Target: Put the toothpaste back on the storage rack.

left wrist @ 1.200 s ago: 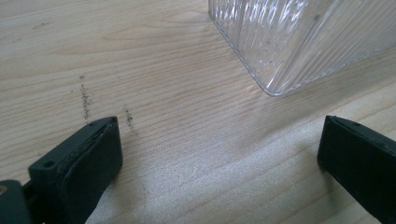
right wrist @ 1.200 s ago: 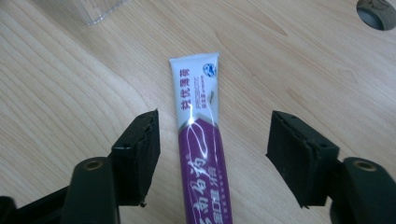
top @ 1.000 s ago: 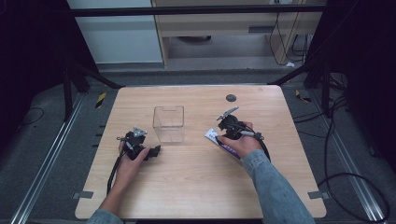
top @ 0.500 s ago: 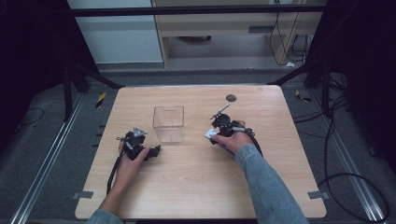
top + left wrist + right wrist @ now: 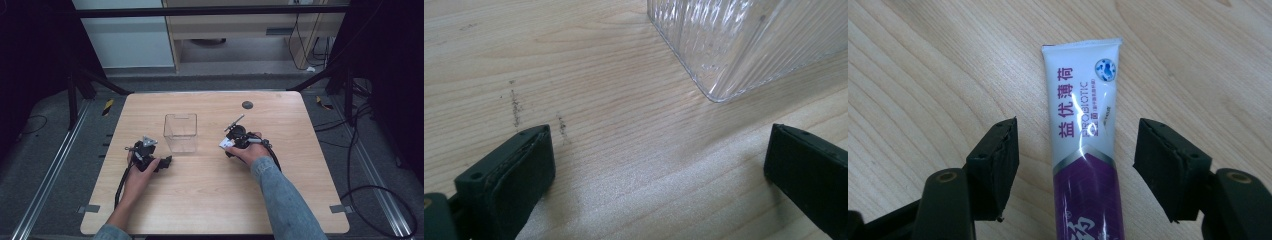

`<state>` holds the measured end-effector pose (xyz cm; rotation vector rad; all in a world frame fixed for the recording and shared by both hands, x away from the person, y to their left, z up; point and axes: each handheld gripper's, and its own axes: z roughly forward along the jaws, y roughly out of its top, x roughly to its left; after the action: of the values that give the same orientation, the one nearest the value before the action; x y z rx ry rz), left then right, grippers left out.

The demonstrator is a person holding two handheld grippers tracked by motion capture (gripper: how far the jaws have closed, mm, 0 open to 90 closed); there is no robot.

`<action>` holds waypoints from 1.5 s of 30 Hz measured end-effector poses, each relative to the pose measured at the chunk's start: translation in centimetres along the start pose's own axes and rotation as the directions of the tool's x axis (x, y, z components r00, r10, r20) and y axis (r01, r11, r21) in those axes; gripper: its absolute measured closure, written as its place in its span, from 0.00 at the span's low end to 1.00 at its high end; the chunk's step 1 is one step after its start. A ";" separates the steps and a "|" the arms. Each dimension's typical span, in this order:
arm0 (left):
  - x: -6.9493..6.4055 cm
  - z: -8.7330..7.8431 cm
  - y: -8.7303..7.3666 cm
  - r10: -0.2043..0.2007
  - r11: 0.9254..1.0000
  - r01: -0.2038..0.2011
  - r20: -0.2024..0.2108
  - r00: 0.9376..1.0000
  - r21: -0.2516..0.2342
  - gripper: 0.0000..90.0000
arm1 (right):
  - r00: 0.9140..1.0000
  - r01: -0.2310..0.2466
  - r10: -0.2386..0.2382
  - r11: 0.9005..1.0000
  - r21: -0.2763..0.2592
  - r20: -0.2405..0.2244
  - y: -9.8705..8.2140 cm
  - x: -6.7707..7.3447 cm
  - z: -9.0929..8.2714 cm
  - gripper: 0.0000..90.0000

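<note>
On the wooden table [image 5: 210, 200] in the high view, your two forearms come in from the bottom edge. Your left gripper [image 5: 167, 161] rests low on the wood, just beside a clear plastic box [image 5: 181, 132] that stands upright near the middle. Your right gripper [image 5: 225, 146] sits to the right of the box, its tip over a small white and purple toothpaste tube [image 5: 224, 143] lying flat on the table, near the box but apart from it.

In the left gripper view, the two black jaws stand wide apart with bare wood between them. A ribbed lower corner of the clear plastic box [image 5: 744, 45] sits just ahead, not touched.

In the right gripper view, the toothpaste tube [image 5: 1088, 150] lies lengthwise between the jaws, its flat crimped end pointing away from you. The jaws have just been closing, yet they are open, with wood showing on both sides of the tube and neither pad touching it.

Judging from these pictures, the tube is light and soft, and its glossy skin may slip. It will dent if you squeeze hard, and it may sag if you hold it by the thin crimped end. Take it across the fuller purple body, pads square on its two long edges, and close gently until it is held. The clear plastic box looks stiff but light, so a bump could push it along the table.
</note>
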<state>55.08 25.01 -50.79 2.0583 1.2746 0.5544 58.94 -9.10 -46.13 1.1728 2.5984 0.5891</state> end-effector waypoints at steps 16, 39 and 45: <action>0.0 0.0 0.0 0.000 1.000 0.000 0.000 1.000 0.000 0.00 | 1.000 0.002 -0.002 1.000 0.025 -0.010 -0.2 -0.1 1.2 0.47; 0.0 0.0 0.0 0.000 1.000 0.000 0.000 1.000 0.000 0.00 | 0.999 -0.005 0.005 1.000 0.016 -0.036 -0.5 -0.8 1.2 0.61; 0.0 0.0 0.0 0.000 1.000 0.000 0.000 1.000 0.000 0.00 | 0.999 0.001 0.000 1.000 0.021 -0.035 -0.5 -0.8 1.2 0.63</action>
<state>55.10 25.00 -50.79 2.0583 1.2746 0.5543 59.55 -9.67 -47.40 1.1786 2.6396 0.5892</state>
